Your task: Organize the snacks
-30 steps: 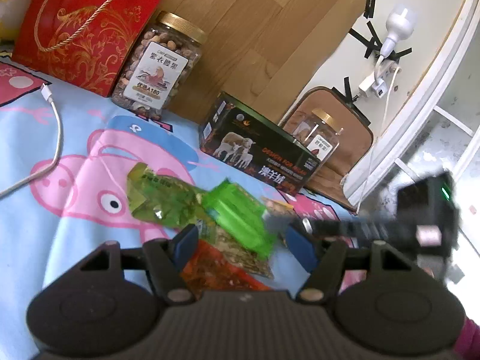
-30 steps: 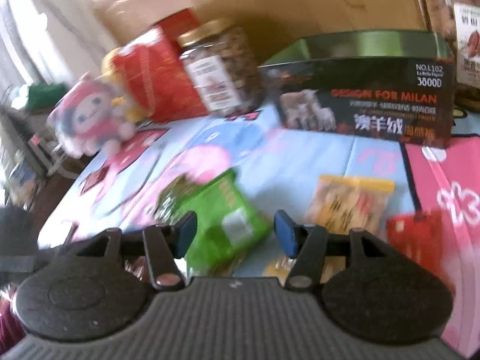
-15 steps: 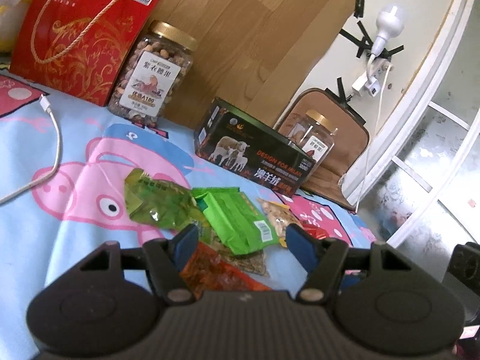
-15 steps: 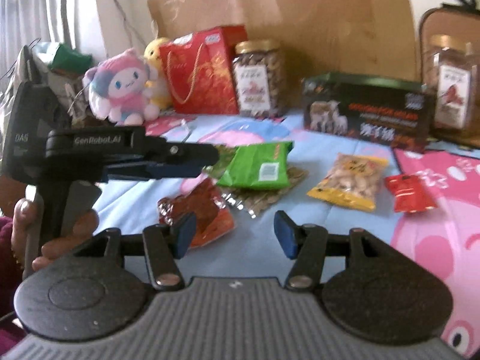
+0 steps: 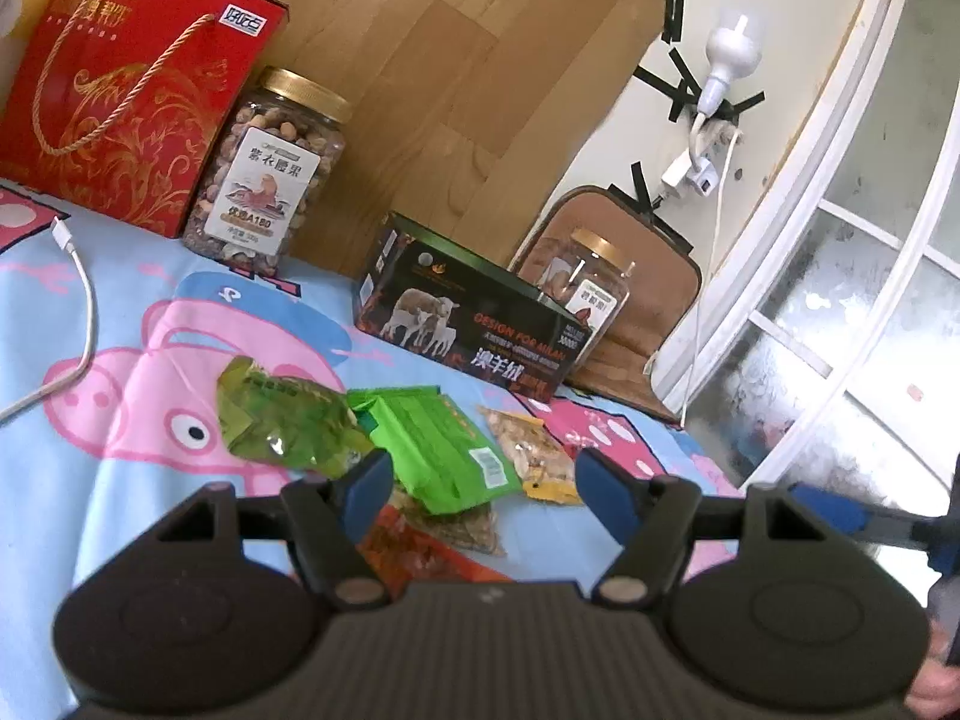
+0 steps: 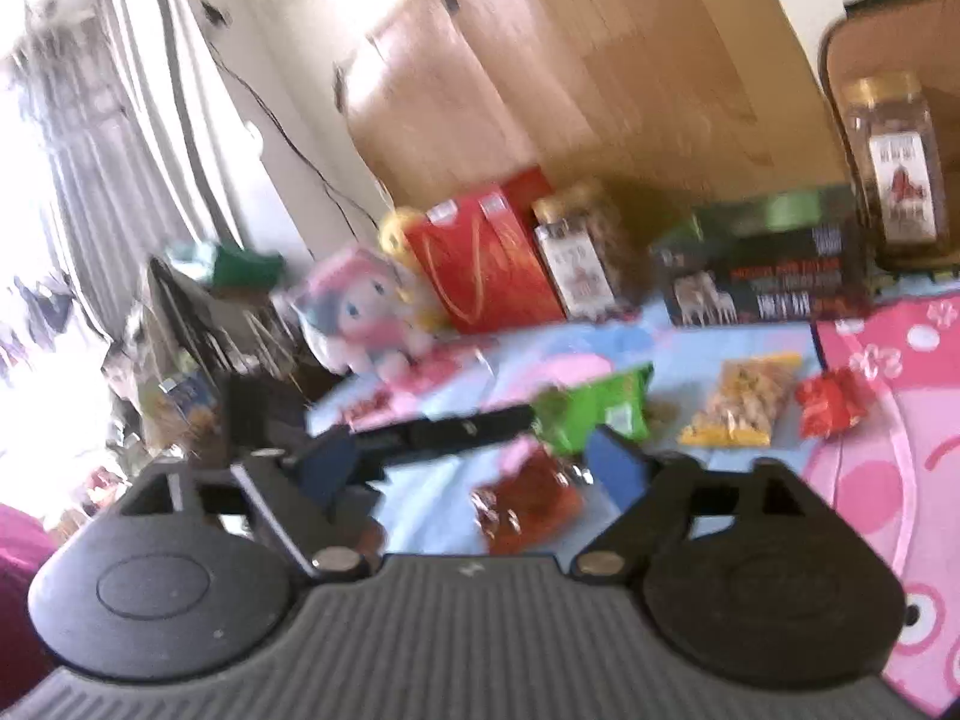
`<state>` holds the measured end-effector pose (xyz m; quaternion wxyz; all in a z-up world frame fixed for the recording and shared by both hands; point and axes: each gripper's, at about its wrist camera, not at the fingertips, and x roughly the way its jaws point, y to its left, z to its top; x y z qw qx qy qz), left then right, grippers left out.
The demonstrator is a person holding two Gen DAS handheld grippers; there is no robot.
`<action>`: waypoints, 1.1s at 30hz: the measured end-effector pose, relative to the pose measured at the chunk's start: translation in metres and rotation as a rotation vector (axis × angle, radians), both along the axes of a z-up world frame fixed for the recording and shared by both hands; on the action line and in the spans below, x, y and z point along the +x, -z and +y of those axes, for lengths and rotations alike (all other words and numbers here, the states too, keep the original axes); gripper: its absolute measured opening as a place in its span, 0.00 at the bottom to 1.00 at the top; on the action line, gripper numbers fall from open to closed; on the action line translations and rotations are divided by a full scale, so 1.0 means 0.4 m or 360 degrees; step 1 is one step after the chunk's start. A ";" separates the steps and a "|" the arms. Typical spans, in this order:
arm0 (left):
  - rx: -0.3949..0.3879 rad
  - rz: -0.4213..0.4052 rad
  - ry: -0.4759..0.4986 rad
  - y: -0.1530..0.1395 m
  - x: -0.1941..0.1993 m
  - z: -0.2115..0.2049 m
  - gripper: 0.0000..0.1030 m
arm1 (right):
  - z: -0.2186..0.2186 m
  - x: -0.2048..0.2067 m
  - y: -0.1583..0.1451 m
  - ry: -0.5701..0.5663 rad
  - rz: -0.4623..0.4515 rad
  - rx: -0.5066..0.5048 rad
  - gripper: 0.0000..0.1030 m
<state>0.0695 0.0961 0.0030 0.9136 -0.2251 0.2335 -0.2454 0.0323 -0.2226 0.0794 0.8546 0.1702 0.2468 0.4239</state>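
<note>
Left wrist: crinkly green foil packet (image 5: 282, 420)

The left gripper (image 5: 483, 483) fills the lower part of its own wrist view, jaws spread wide with nothing between the blue pads (image 5: 369, 480). At the lower right edge of that frame the right gripper's blue-tipped finger pokes in. The right gripper (image 6: 474, 459) is likewise spread and empty (its view is blurred). In that view the left gripper (image 6: 420, 432) shows as a dark bar at centre left, reaching toward mid-frame. A magenta sleeve (image 6: 18, 588) sits at the lower left edge.
</note>
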 end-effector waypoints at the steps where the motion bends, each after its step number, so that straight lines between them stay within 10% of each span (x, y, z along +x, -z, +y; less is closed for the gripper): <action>1: -0.0005 0.0000 -0.0001 0.000 0.000 0.001 0.67 | 0.000 -0.008 -0.008 0.0028 -0.0031 -0.0006 0.93; 13: -0.0026 -0.0030 -0.0026 -0.003 -0.013 0.009 0.67 | 0.128 0.020 0.106 0.0335 0.0084 -0.0302 0.90; 21: -0.0048 -0.0031 -0.0044 -0.003 -0.013 0.017 0.67 | 0.111 -0.065 0.091 0.0617 -0.0369 -0.0189 1.00; 33: -0.0165 0.0047 -0.0164 0.011 -0.001 0.063 0.67 | 0.191 0.010 0.107 0.0521 -0.0262 -0.0486 1.00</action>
